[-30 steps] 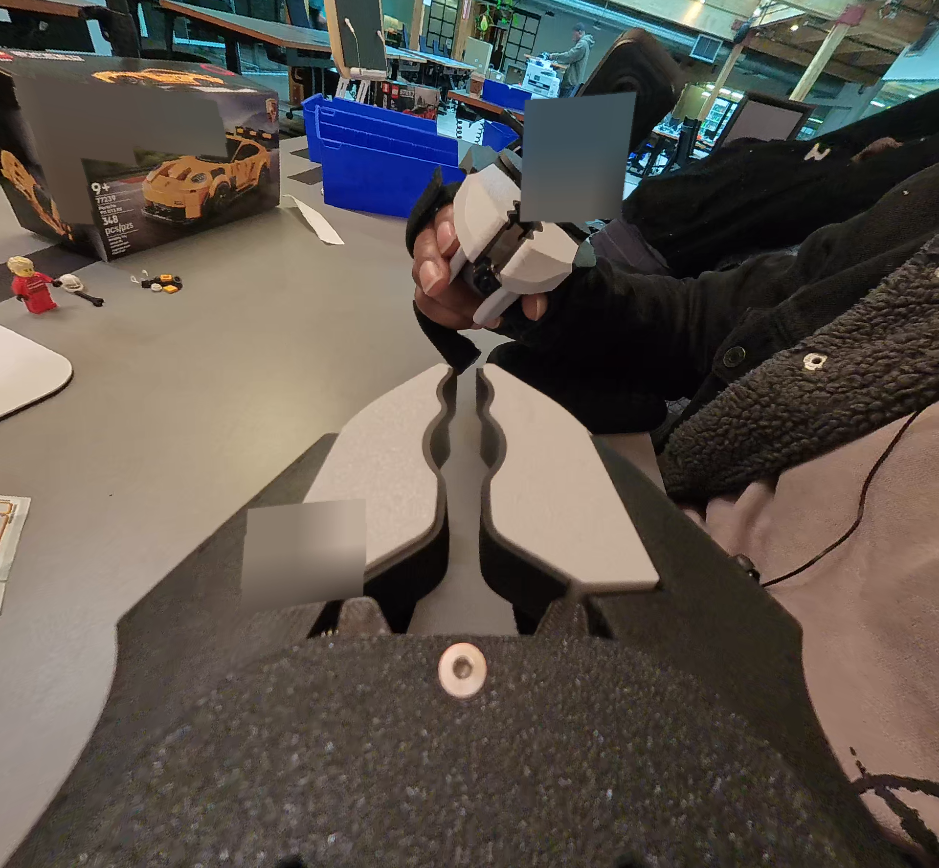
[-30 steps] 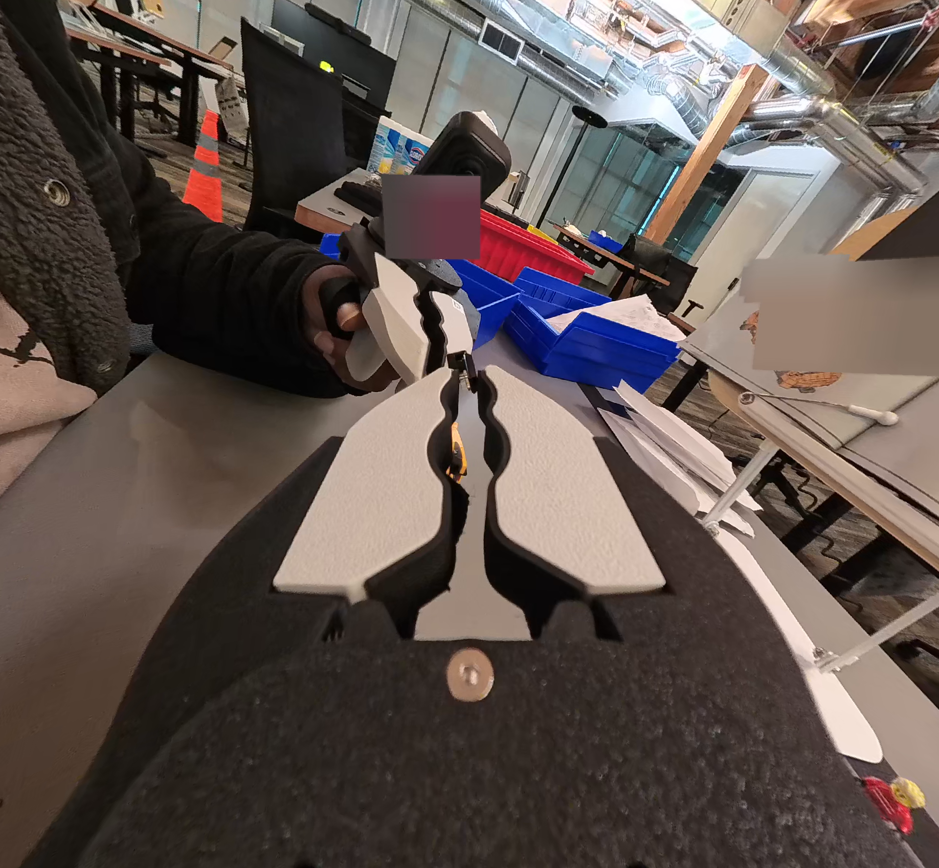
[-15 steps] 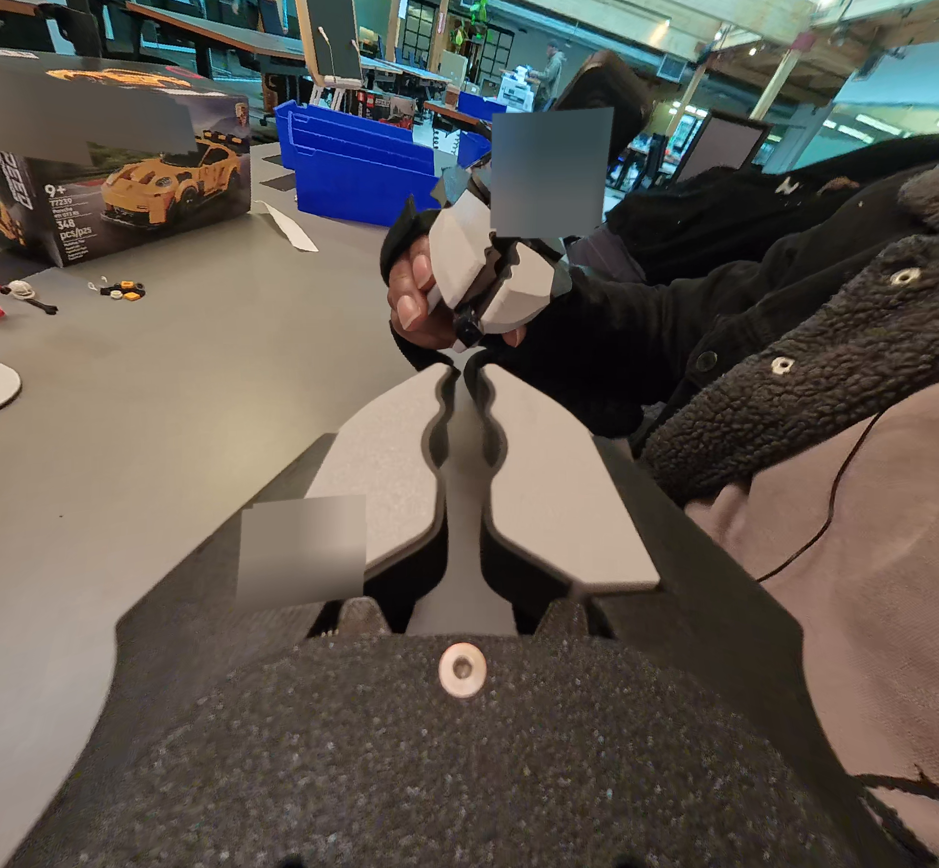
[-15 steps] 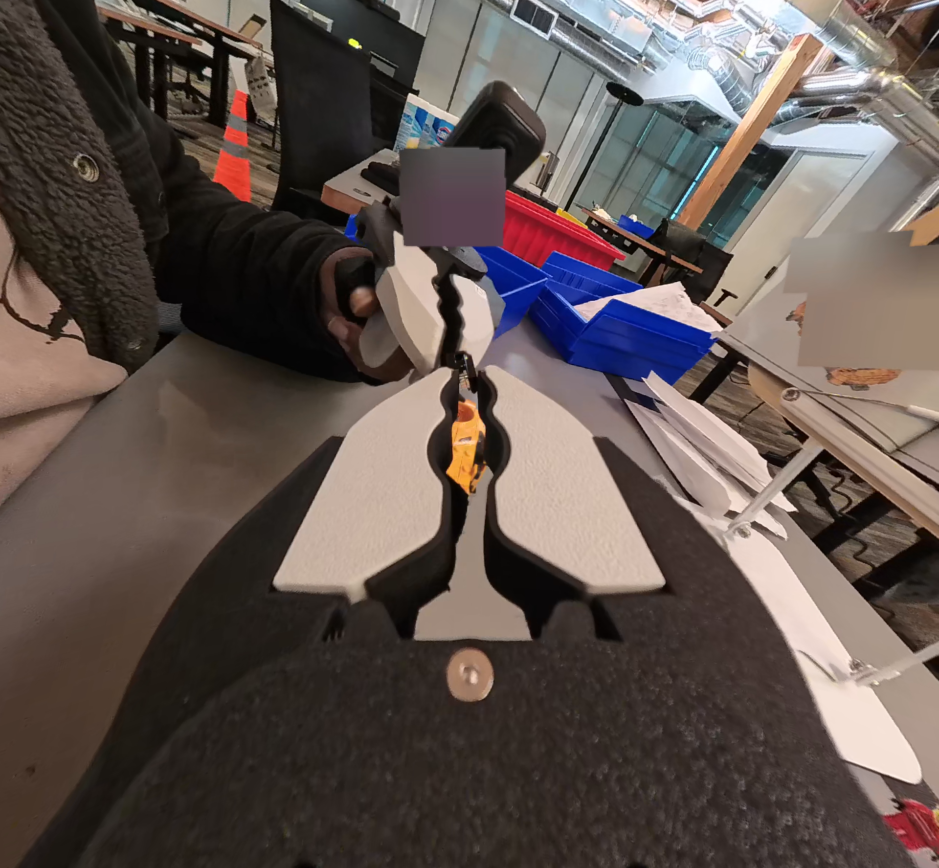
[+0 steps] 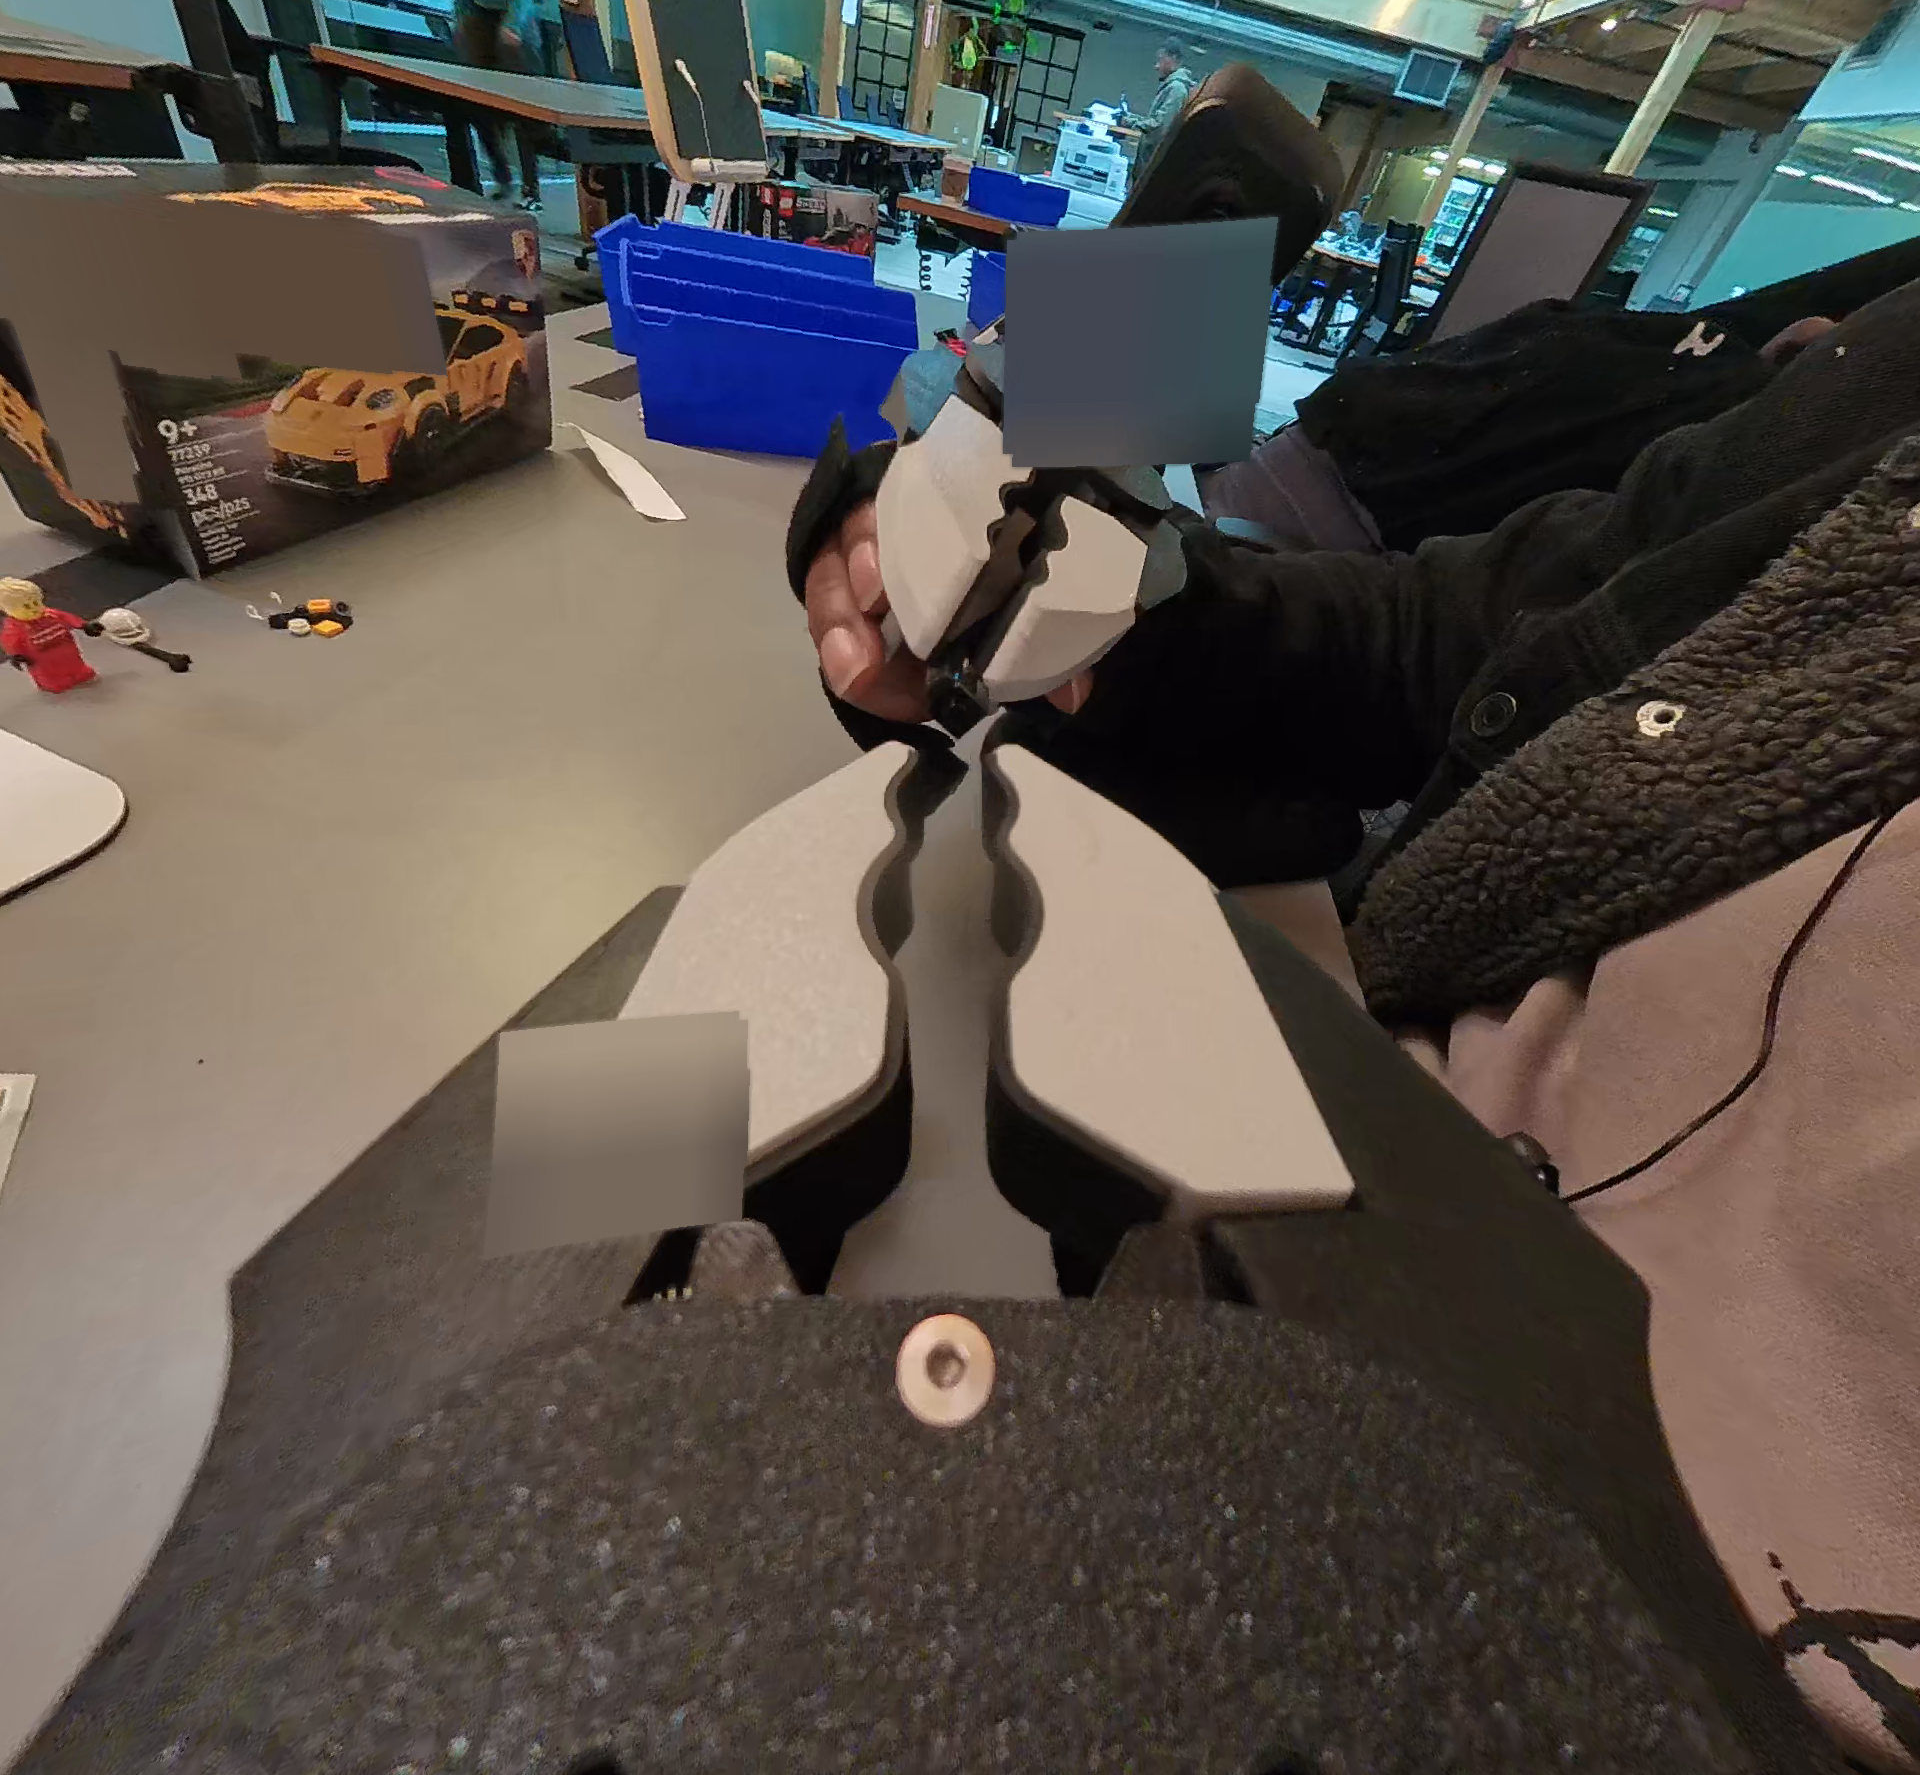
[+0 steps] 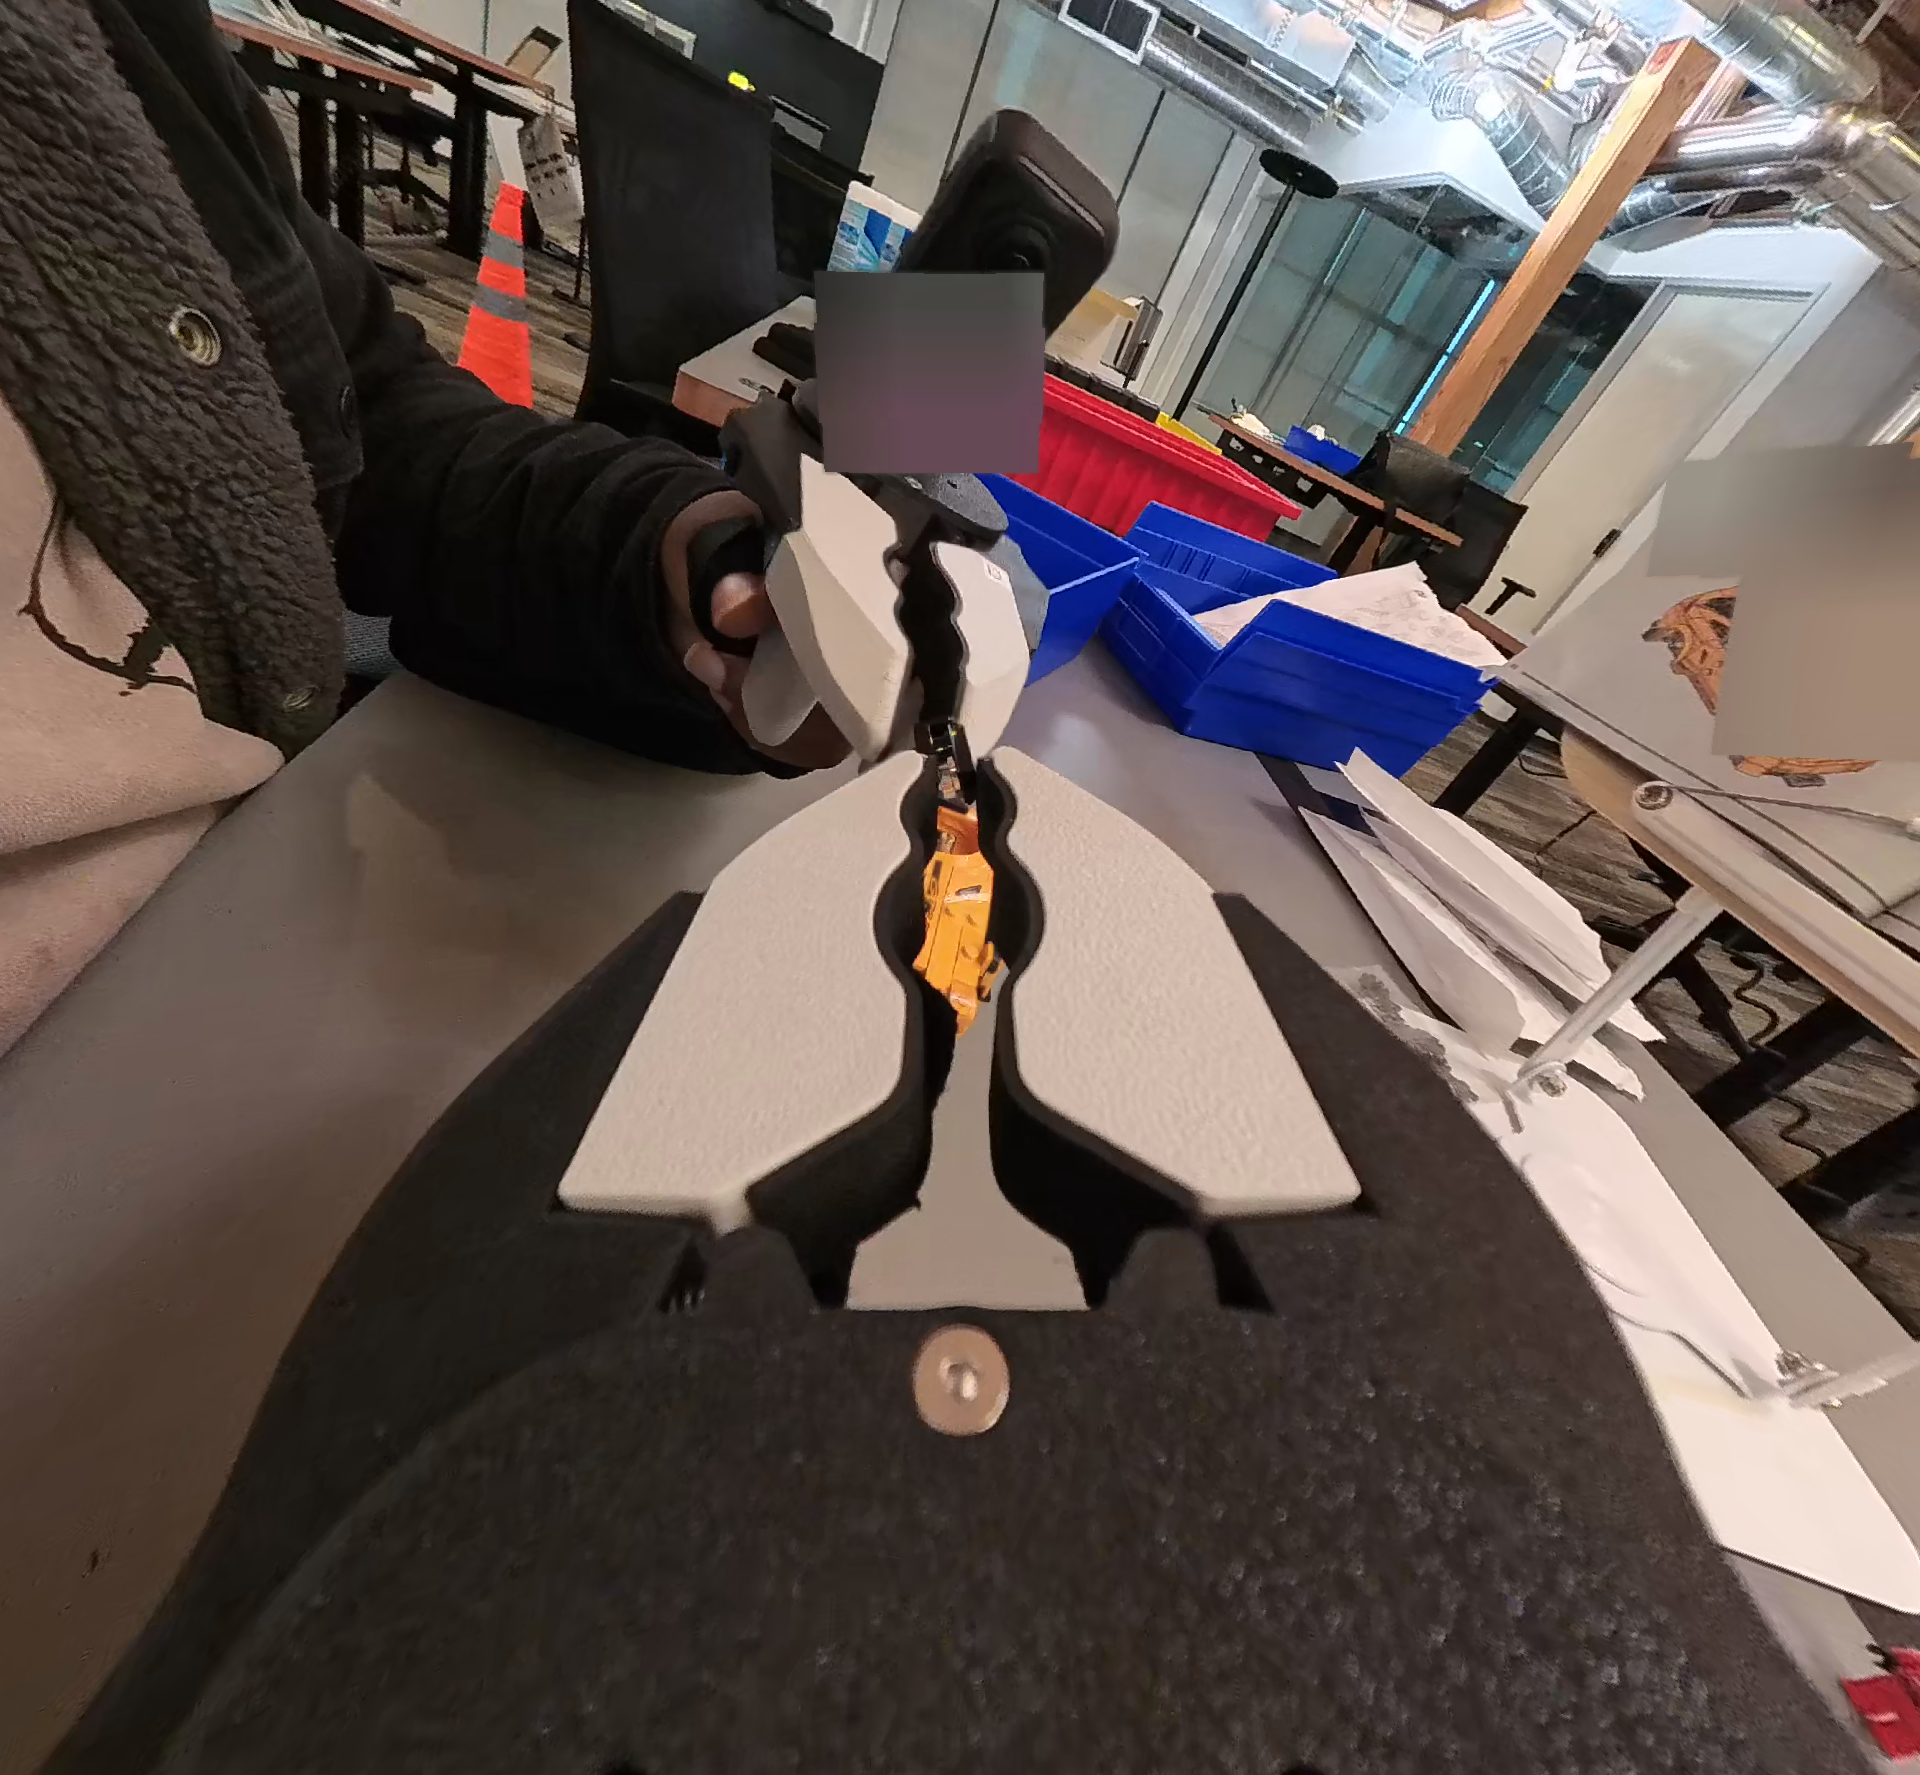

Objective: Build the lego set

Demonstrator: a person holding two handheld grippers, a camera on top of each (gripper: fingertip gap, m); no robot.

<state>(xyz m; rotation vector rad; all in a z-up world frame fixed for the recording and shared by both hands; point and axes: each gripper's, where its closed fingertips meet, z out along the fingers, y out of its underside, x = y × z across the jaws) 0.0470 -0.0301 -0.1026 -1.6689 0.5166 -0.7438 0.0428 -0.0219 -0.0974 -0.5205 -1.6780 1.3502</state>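
My right gripper (image 6: 954, 769) is shut on a small orange lego assembly (image 6: 958, 904) that sits upright between its fingers. The assembly's dark end pokes out past the tips (image 5: 956, 702). My left gripper (image 5: 948, 757) faces it tip to tip above the grey table (image 5: 468, 790). It is shut on a small black piece (image 6: 940, 743) that touches the top of the orange assembly. In the right wrist view the left gripper (image 6: 935, 728) points down at my fingertips. In the left wrist view the right gripper (image 5: 961, 702) does the same.
The lego box (image 5: 312, 395), a red minifigure (image 5: 42, 634) and a few loose small pieces (image 5: 312, 619) lie at the far left. There are blue bins (image 5: 769, 364) behind, a white board edge (image 5: 42, 821), and papers (image 6: 1455, 894) at the right. The person's body is close by. My two grippers' fingertips are within a few centimetres of each other.
The two grippers have come closer until their tips meet. More of the orange assembly now shows between the right fingers. The black piece now touches it.
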